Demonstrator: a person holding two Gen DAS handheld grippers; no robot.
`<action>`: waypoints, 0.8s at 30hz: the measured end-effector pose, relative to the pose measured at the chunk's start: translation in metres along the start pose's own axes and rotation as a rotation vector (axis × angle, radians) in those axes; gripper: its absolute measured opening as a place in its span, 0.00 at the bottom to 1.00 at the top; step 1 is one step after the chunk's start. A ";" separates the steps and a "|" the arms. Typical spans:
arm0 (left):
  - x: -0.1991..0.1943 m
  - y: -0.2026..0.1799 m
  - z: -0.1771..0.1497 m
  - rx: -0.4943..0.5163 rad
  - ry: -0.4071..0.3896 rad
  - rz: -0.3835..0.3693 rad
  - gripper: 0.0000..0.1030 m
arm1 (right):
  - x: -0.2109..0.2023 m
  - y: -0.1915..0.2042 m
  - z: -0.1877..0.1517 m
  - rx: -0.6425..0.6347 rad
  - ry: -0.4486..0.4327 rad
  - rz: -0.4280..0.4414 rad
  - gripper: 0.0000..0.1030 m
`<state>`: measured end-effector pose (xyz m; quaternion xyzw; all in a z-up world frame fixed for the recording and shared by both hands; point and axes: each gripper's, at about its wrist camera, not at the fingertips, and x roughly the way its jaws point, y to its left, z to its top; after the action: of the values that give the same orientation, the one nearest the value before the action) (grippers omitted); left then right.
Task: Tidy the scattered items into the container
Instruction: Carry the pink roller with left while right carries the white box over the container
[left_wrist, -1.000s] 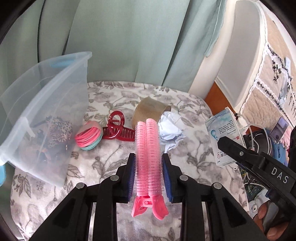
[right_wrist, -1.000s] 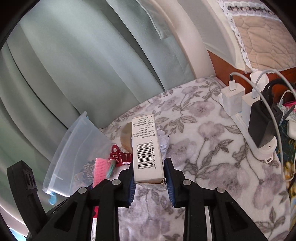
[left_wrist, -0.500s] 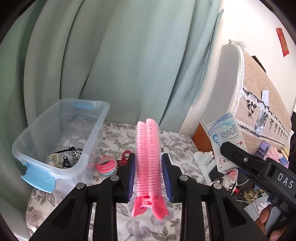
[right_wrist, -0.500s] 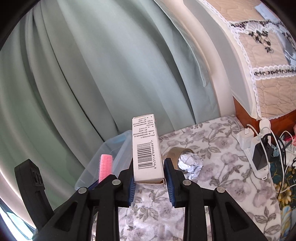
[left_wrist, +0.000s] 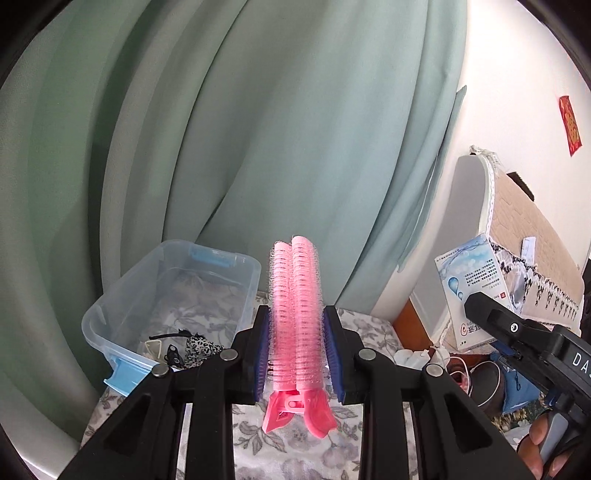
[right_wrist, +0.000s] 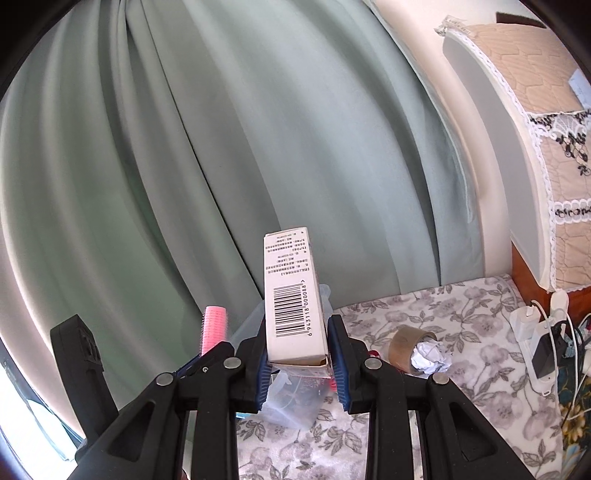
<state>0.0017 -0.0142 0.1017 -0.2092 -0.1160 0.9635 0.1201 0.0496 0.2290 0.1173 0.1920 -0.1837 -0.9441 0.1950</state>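
The clear plastic bin (left_wrist: 173, 295) with blue latches is sat on the floral cloth (left_wrist: 288, 454), left of the grippers, up against the green curtain (left_wrist: 258, 129). Inside it, a leopard-print hair tie (left_wrist: 201, 349), a black hair band (left_wrist: 173, 335) and a couple of other small bits can be made out near the front corner; the rest of the floor is bare.

The left gripper (left_wrist: 297, 350) is clamped on a pink roller clip (left_wrist: 297, 317), which is held upright and off the cloth, just right of the bin. The right gripper (right_wrist: 298, 360) is clamped on a white carton (right_wrist: 293, 295), barcode side facing the camera, with the bin (right_wrist: 291, 398) mostly hidden behind it.

Only in the right wrist view are a tape roll (right_wrist: 404, 345) and a crumpled paper ball (right_wrist: 430, 356) seen, lying touching on the cloth, plus chargers (right_wrist: 535, 332) plugged in at the far right. Only the left wrist view gives the bin's contents and the carton's blue printed face (left_wrist: 471, 280). A fingertip (left_wrist: 539, 439) is seen on the right gripper's handle there too.
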 end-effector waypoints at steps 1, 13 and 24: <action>-0.001 0.003 0.001 -0.001 -0.004 0.005 0.28 | 0.002 0.003 0.001 -0.007 0.001 0.004 0.30; 0.009 0.056 -0.004 -0.080 0.021 0.077 0.28 | 0.053 0.041 -0.005 -0.089 0.106 0.051 0.30; 0.029 0.107 -0.012 -0.150 0.059 0.129 0.28 | 0.120 0.059 -0.033 -0.124 0.264 0.071 0.30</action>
<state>-0.0387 -0.1048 0.0507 -0.2528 -0.1708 0.9512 0.0453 -0.0210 0.1169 0.0785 0.2953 -0.1046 -0.9127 0.2623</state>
